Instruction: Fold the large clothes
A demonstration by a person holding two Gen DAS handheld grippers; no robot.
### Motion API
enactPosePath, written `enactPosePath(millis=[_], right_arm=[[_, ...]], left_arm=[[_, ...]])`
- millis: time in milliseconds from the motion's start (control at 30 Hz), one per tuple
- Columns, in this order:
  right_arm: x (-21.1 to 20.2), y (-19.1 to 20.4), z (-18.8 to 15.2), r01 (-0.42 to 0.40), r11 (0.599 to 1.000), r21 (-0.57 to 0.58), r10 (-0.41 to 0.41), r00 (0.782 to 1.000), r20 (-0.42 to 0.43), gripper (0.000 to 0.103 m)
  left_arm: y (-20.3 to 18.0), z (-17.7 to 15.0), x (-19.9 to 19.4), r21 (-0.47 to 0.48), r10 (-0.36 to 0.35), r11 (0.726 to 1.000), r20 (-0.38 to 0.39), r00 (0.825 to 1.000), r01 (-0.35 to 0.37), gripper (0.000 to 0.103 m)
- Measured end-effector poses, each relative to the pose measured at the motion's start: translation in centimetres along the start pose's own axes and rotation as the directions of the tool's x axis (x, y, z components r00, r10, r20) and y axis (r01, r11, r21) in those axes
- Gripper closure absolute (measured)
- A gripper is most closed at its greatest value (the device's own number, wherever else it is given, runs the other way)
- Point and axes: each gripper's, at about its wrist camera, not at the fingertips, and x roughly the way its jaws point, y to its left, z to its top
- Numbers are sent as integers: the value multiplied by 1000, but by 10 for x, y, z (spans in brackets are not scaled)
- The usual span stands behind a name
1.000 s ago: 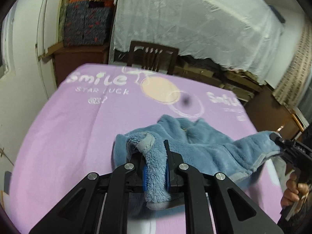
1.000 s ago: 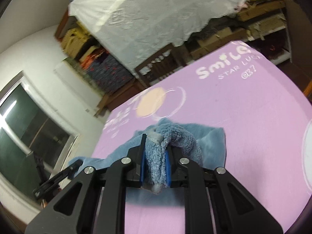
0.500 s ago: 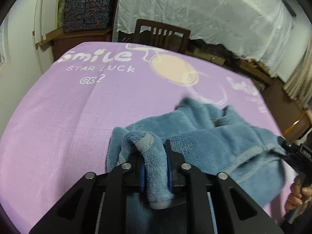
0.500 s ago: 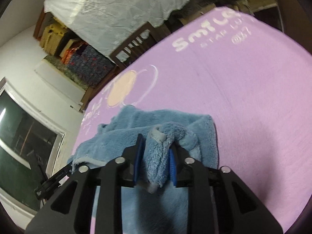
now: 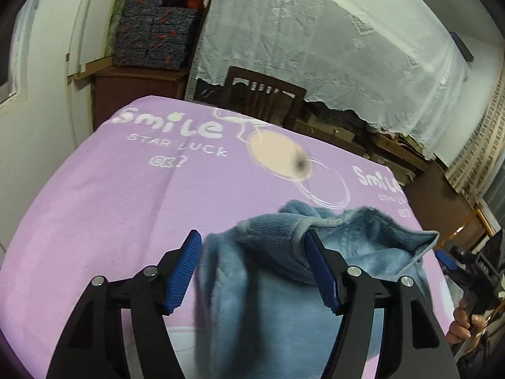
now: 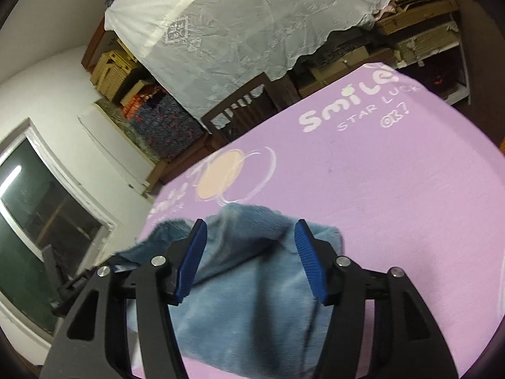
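Observation:
A blue fleece garment lies bunched on the purple printed cover near its front edge. My left gripper is over the garment's left part, its jaws opening; the fleece lies loose between the blue pads and none presses on it. In the right wrist view the same garment lies below my right gripper, whose jaws are also opening, with fabric between them but free of the pads. The right gripper's body and a hand show at the right edge of the left wrist view.
A dark wooden chair stands at the far edge of the cover. Behind it a white lace cloth drapes shelves of boxes. Patterned boxes sit on a brown cabinet at the back left. A window is to the left.
Both grippers were shut on folds of the blue garment and have opened, letting the fleece drop onto the cover. Both hands have come down towards the cover.

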Motion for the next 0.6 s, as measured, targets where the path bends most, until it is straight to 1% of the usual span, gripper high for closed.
enactPosePath(millis=[33, 67, 100, 133, 200, 233, 267, 433, 500, 567, 600], right_arm=[[1, -1, -1, 15, 1000, -8, -15, 1000, -5, 47], [1, -2, -2, 25, 1000, -10, -25, 1000, -8, 50], [2, -5, -2, 32, 999, -5, -32, 999, -17, 55], [4, -7, -3, 32, 999, 1, -32, 999, -29, 62], [7, -8, -4, 19, 1000, 6, -19, 999, -48, 70], [8, -6, -5, 15, 1000, 1, -15, 998, -55, 71], [9, -3, -6, 9, 1000, -8, -9, 998, -58, 72], [6, 19, -10, -15, 997, -82, 10, 998, -60, 72], [6, 24, -12, -26, 995, -97, 20, 998, -67, 72], [9, 30, -15, -26, 993, -117, 17, 997, -81, 72], [11, 32, -16, -27, 992, -124, 16, 996, -89, 72]], left_arm=[[2, 0, -2, 11, 27, 1000, 10, 1000, -27, 35], [3, 0, -3, 18, 36, 999, 12, 999, -37, 35], [3, 0, -4, 30, 44, 999, 14, 999, -44, 35], [2, -1, -5, 41, 45, 998, 13, 999, -46, 35], [-5, -2, -6, 87, 55, 995, 17, 998, -56, 35], [-6, -3, -8, 96, 62, 993, 26, 998, -64, 35], [-7, -3, -11, 96, 65, 993, 39, 997, -69, 35], [-9, 1, -33, 65, 31, 997, 100, 994, -38, 35], [-12, 1, -32, 74, 23, 997, 92, 996, -30, 35], [-22, -5, -22, 113, 15, 993, 49, 999, -20, 35], [-30, -10, -14, 150, 13, 989, 16, 1000, -16, 35]])
